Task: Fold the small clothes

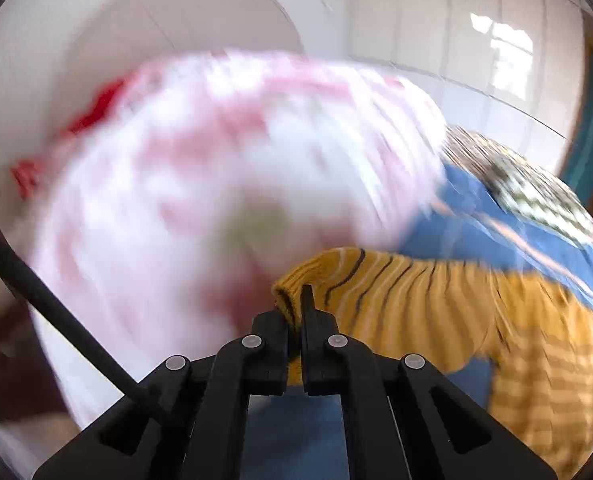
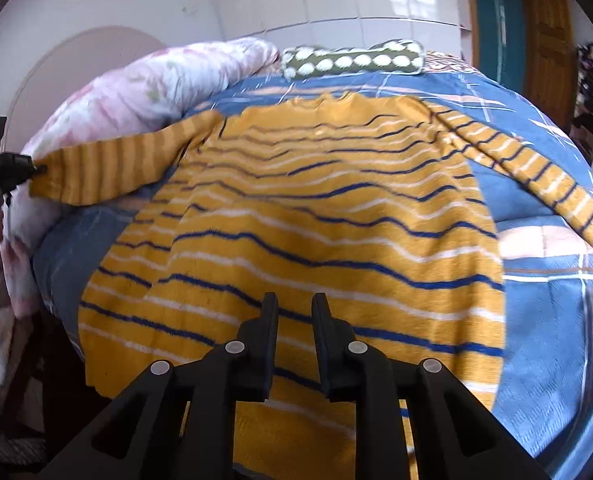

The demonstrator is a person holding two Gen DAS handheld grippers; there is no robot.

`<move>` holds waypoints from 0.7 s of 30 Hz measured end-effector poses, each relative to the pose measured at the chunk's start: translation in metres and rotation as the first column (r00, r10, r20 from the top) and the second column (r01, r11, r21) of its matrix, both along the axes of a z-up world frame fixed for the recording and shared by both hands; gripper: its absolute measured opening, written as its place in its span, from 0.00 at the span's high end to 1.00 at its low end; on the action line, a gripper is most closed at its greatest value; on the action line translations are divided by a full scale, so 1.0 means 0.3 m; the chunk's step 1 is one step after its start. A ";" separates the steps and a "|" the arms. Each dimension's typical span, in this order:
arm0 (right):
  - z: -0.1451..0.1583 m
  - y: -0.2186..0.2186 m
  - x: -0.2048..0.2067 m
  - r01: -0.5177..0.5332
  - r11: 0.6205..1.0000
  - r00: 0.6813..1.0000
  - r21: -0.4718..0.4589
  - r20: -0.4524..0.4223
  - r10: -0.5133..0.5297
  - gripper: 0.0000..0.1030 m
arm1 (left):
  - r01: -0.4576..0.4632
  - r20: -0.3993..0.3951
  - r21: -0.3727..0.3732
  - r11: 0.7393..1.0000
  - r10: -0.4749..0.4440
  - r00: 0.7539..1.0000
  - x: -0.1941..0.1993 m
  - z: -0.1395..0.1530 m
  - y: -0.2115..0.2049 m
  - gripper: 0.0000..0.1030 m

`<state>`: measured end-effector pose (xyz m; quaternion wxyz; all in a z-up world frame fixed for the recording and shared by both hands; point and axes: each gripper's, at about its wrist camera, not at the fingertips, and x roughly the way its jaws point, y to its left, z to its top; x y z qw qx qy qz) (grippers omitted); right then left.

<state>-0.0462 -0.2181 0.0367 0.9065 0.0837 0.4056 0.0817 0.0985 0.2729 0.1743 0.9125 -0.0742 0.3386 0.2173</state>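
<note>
In the left wrist view, the cuff of the yellow striped sweater [image 1: 436,300] is pinched between the closed fingers of the left gripper [image 1: 295,312], before a blurred pink quilt [image 1: 216,168].

In the right wrist view, the sweater is spread flat on the blue bedspread [image 2: 548,320]; the right gripper [image 2: 294,304] is held narrowly parted above the hem, nothing gripped.

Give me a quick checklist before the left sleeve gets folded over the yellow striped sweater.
1. Left hand-held gripper shut on the sleeve cuff: ok.
2. Left sleeve pulled out straight from the body: ok.
3. Right hand-held gripper free of cloth: ok, jaws apart above the sweater, nothing between them.
4. Sweater body lying flat on the blue bedspread: not ok, ripples across the front.
5. Right sleeve laid out: ok, it runs diagonally toward the bed's edge.
6. Pink floral quilt clear of the left sleeve: not ok, the sleeve lies against it.
</note>
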 end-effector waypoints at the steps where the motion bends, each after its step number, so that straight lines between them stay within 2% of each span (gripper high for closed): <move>1: 0.005 -0.011 -0.002 0.011 1.000 1.000 0.014 0.006 -0.011 0.82 | -0.006 0.004 0.004 1.000 0.006 1.000 0.035 0.036 0.005 0.96; 4: 0.019 -0.054 -0.009 0.044 0.998 0.999 0.044 0.022 -0.045 0.82 | -0.008 0.012 -0.006 1.000 0.008 1.000 0.092 0.078 -0.032 0.96; 7: 0.033 -0.104 -0.019 0.077 0.995 0.996 0.070 0.039 -0.080 0.82 | 0.069 0.015 -0.020 0.997 -0.069 0.998 0.129 0.092 -0.154 0.96; 10: 0.043 -0.168 -0.033 0.123 0.987 0.990 0.101 0.053 -0.129 0.81 | 0.187 0.001 -0.079 0.979 -0.187 0.982 0.187 0.082 -0.342 0.96; 13: 0.040 -0.230 -0.051 0.172 0.977 0.982 0.123 0.061 -0.180 0.81 | 0.323 -0.006 -0.123 0.938 -0.326 0.945 0.261 0.064 -0.588 0.96; 16: 0.019 -0.288 -0.074 0.212 0.967 0.974 0.145 0.048 -0.221 0.81 | 0.468 -0.006 -0.180 0.865 -0.477 0.879 0.315 0.036 -0.884 0.96; 17: 0.010 -0.305 -0.084 0.222 0.964 0.972 0.149 0.044 -0.231 0.81 | 0.525 -0.005 -0.215 0.824 -0.538 0.843 0.330 0.017 -1.012 0.96; 19: -0.011 -0.340 -0.102 0.245 0.956 0.967 0.162 0.032 -0.254 0.81 | 0.594 0.000 -0.268 0.758 -0.617 0.787 0.341 -0.011 -1.185 0.96; 20: -0.021 -0.356 -0.108 0.255 0.952 0.964 0.169 0.026 -0.263 0.81 | 0.642 0.004 -0.302 0.705 -0.672 0.740 0.347 -0.036 -1.306 0.96; 21: -0.032 -0.373 -0.115 0.266 0.948 0.962 0.175 0.018 -0.273 0.81 | 0.672 0.006 -0.327 0.664 -0.710 0.704 0.353 -0.055 -1.383 0.96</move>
